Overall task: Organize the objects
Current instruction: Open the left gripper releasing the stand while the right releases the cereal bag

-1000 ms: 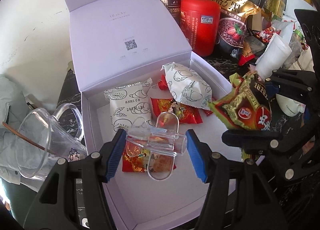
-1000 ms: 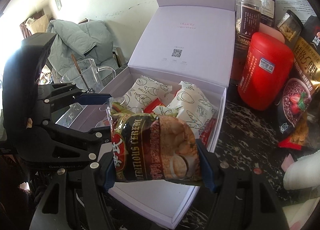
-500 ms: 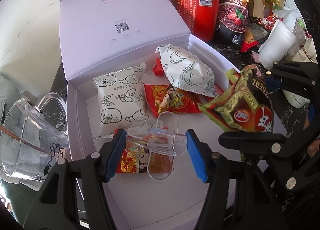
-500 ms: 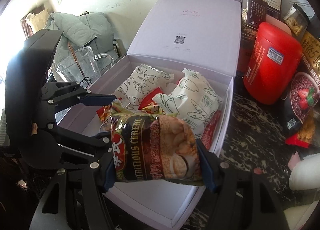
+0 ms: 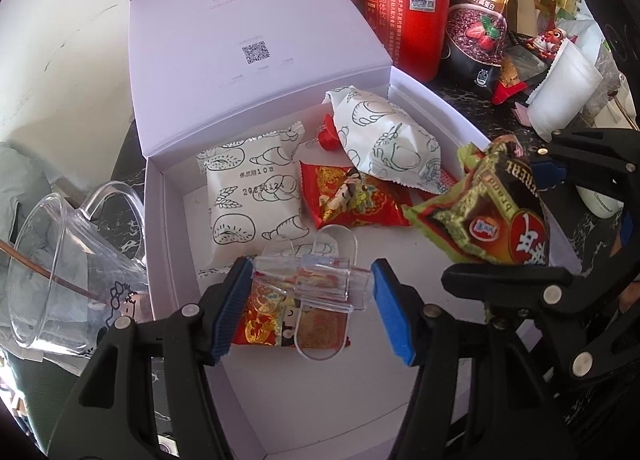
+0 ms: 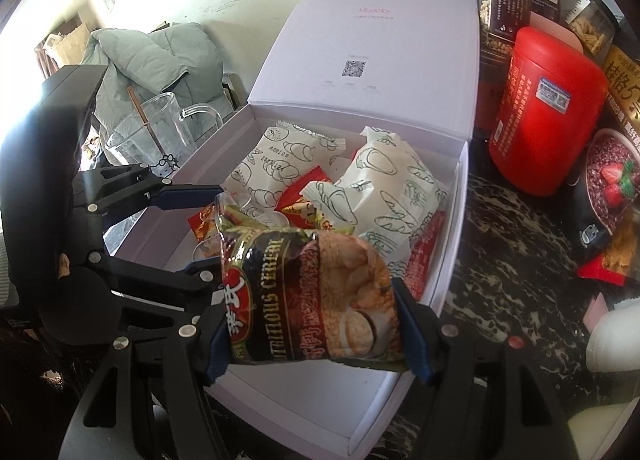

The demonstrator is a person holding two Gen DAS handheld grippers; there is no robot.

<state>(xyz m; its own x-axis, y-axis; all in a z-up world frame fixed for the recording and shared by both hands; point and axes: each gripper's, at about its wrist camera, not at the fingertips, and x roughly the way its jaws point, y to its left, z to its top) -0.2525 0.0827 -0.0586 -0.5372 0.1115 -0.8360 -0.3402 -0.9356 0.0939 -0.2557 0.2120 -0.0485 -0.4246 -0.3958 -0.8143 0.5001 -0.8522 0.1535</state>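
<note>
Both grippers hang over the open box [image 6: 448, 260]: the left gripper [image 5: 312, 292] pinches a clear clip [image 5: 316, 280], the right gripper [image 6: 316, 324] clamps a cereal packet [image 6: 312, 300], poised above the bare near floor, likely the drop spot.

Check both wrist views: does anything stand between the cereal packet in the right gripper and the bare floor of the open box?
Nothing visible does. The cereal packet hangs over the box, whose near floor is bare; the left gripper holds its clear clip off to one side.
</note>
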